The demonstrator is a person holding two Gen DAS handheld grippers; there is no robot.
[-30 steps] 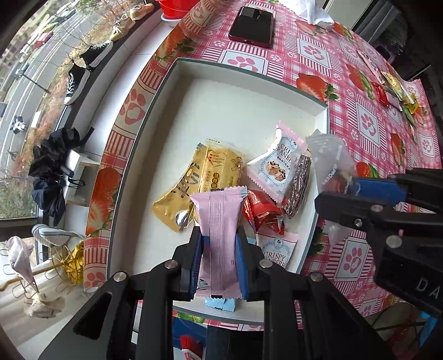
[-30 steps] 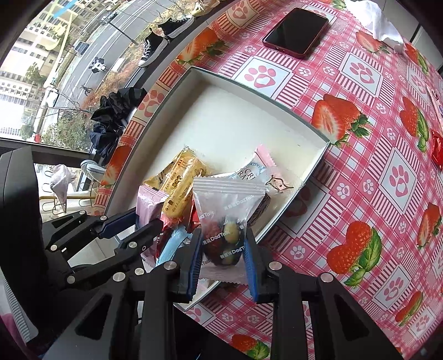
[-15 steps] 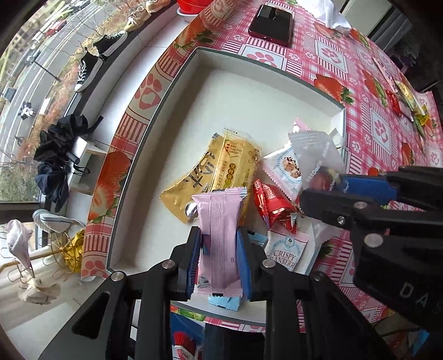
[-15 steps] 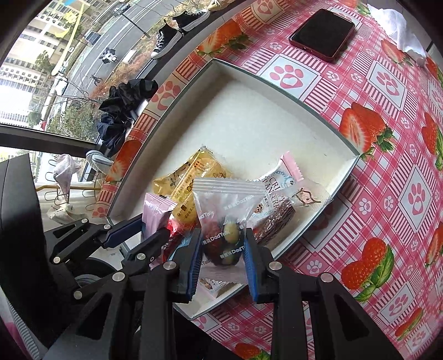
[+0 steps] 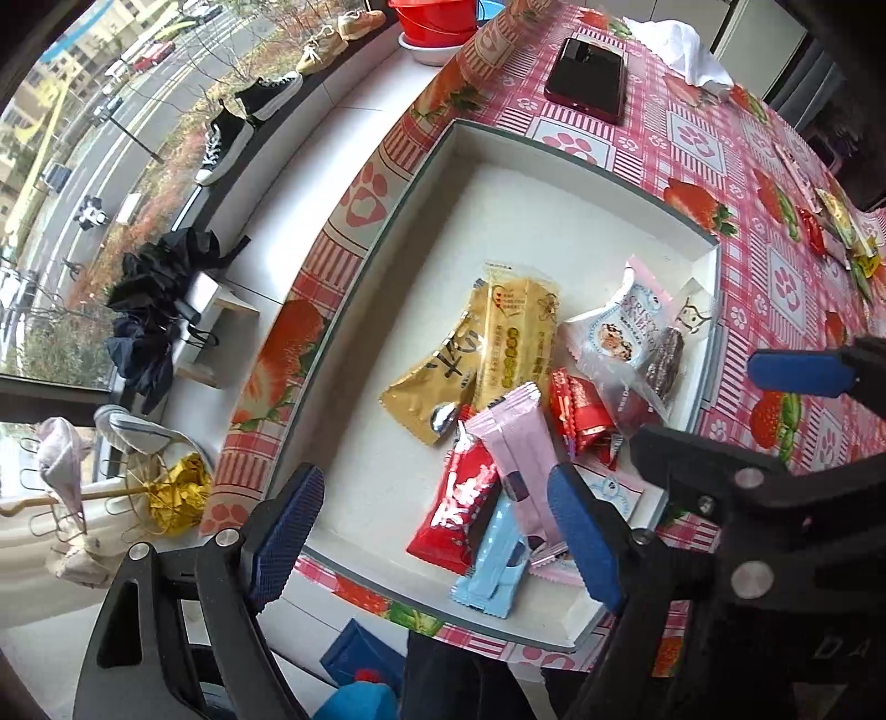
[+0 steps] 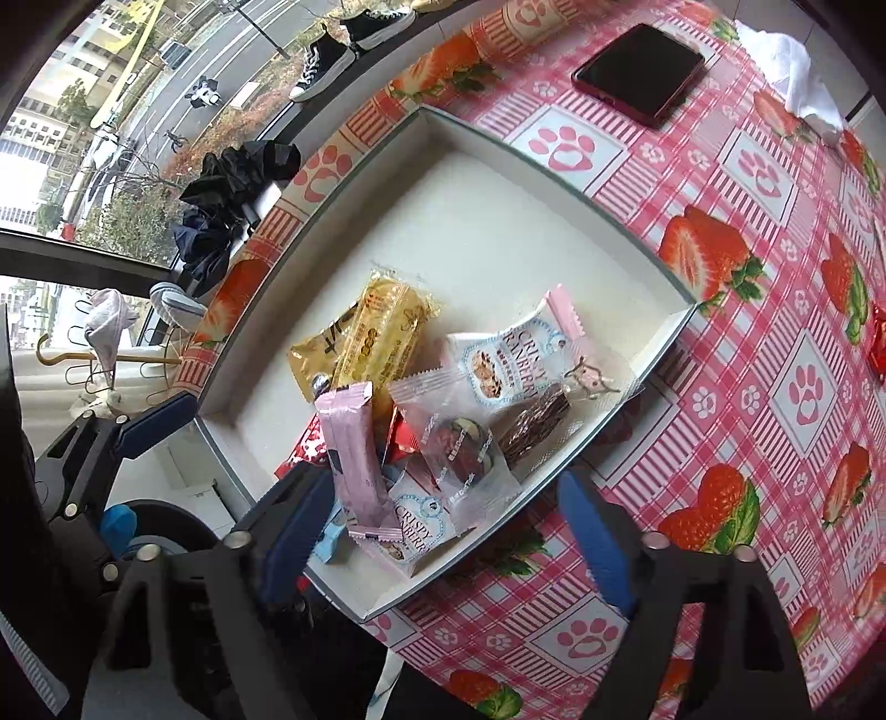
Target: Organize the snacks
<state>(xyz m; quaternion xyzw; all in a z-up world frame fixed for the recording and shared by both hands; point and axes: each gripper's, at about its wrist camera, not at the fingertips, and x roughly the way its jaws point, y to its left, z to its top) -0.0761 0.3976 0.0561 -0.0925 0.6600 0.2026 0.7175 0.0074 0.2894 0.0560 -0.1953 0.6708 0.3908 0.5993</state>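
A white tray (image 5: 554, 183) holds several snack packets. A pink bar packet (image 5: 518, 459) lies on the pile, between a red packet (image 5: 462, 507) and a light blue one (image 5: 495, 559). My left gripper (image 5: 437, 531) is open and empty above it. In the right wrist view the pink bar (image 6: 357, 462) lies beside a clear DodTown packet (image 6: 459, 448) in the tray (image 6: 498, 232). My right gripper (image 6: 448, 531) is open and empty above them. Gold packets (image 5: 487, 354) and a Crispy Cranberry packet (image 5: 617, 338) lie further in.
A dark phone (image 5: 587, 77) lies on the strawberry tablecloth (image 5: 775, 266) beyond the tray. More snacks (image 5: 830, 221) lie at the far right. A red bowl (image 5: 437, 22) and a white cloth (image 5: 686, 61) sit at the back. The table edge and window are on the left.
Both grippers have opened. The pink bar has dropped from the left gripper and the DodTown packet from the right one; both now lie in the tray. Both grippers have pulled back.
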